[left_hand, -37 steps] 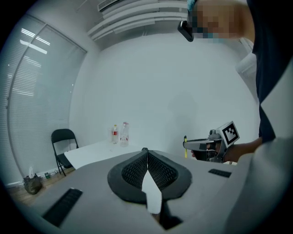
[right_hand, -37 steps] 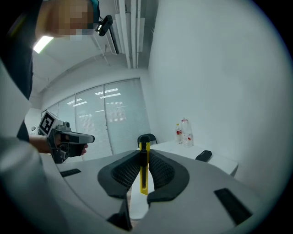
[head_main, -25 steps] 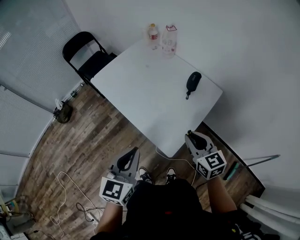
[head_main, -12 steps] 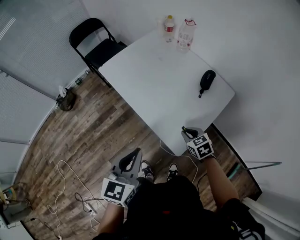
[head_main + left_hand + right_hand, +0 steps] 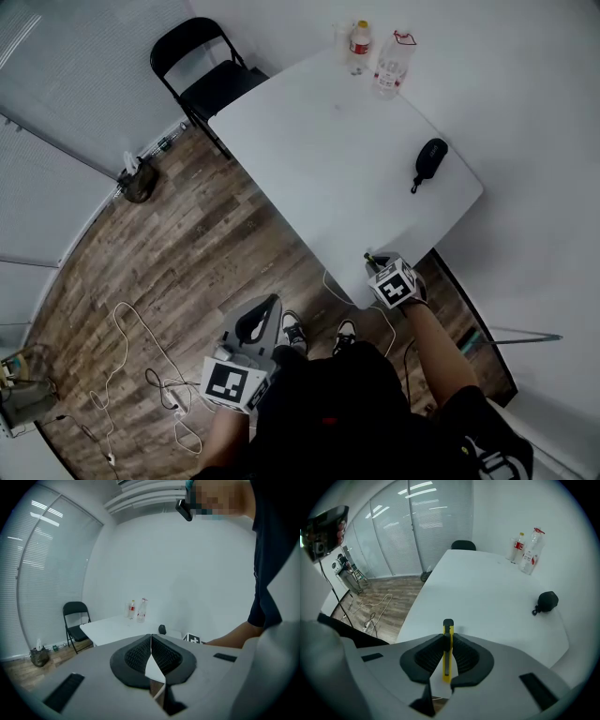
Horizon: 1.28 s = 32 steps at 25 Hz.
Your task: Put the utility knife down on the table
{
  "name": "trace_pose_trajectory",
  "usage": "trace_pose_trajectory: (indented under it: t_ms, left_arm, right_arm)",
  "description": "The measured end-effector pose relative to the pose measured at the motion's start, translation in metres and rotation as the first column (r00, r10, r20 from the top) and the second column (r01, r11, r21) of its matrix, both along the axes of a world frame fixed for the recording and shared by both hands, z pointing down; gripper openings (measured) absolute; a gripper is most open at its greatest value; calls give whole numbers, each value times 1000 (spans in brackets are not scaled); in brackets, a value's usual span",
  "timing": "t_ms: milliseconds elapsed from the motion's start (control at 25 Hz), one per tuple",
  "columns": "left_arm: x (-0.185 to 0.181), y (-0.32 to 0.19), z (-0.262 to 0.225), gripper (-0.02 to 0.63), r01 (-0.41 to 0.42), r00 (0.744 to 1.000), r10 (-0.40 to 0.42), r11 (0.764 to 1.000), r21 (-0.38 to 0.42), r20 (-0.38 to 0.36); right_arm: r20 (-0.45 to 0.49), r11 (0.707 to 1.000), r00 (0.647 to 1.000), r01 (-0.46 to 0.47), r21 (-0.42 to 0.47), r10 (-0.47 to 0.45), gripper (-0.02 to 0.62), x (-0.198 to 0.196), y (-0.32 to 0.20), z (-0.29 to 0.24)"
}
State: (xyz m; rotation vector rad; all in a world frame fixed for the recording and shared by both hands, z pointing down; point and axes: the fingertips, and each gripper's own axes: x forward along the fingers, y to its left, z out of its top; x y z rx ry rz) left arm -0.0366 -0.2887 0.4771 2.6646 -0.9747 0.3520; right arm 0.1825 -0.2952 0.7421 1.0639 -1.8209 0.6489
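The utility knife point(image 5: 447, 665) was slim and yellow, with a black front end. It stood on its narrow edge between the jaws of the right gripper point(image 5: 448, 641), which were pressed against its two sides. The black end reached out past the jaw tips. No brand or writing could be read on it. The two bottles point(image 5: 375, 52) at the far end of the white table point(image 5: 319, 169) had labels, one of them red, but the print was too small to read. In the head view the right gripper held the knife at the table's near corner; whether it touched the top was not clear. The left gripper point(image 5: 151, 641) had its jaws fully together with nothing between them, well apart from the table.
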Motion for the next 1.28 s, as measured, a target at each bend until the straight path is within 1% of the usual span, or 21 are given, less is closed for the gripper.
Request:
trace_pose_trajectory:
  t_ms: [240, 480, 560, 680, 800, 920, 1000, 1080, 1160, 1280]
  left_arm:
    - [3, -1, 1, 23, 2, 1000, -2, 1000, 0, 5]
    - [-1, 0, 2, 23, 13, 1000, -13, 1000, -7, 25]
    - [-3, 1, 0, 23, 16, 999, -16, 1000, -3, 29]
    - [0, 1, -4, 23, 6, 1000, -6, 1000, 10, 19]
    - [5, 2, -11, 23, -13, 1000, 13, 1000, 27, 10]
    - [15, 3, -21, 23, -38, 999, 38, 998, 50, -1]
    - [21, 7, -28, 23, -58, 998, 58, 996, 67, -6]
    - [27, 13, -33, 23, -81, 997, 82, 993, 84, -12]
    - [33, 19, -39, 23, -101, 994, 103, 990, 96, -23]
    - [40, 23, -48, 23, -118, 992, 123, 987, 109, -42]
  right_arm:
    - [-12, 1000, 1000, 11, -29, -11, 69, -2, -2, 10]
    - [15, 999, 1000, -16, -39, 17, 75, 0, -2, 13]
    - [32, 999, 999, -36, -11, 36, 83, -1, -4, 5]
    - [74, 992, 994, -90, 89, 84, 83, 0, -9, -19]
    - [111, 977, 988, -122, 175, 104, 83, -2, -8, -58]
    - [177, 948, 977, -161, 276, 114, 80, -4, -6, -107]
    - [248, 915, 960, -211, 345, 128, 56, -4, -3, -143]
    - [306, 878, 943, -255, 404, 132, 46, -3, 4, -177]
    - [343, 846, 931, -279, 454, 123, 40, -4, 16, -208]
    - [375, 804, 922, -292, 518, 94, 38, -8, 35, -248]
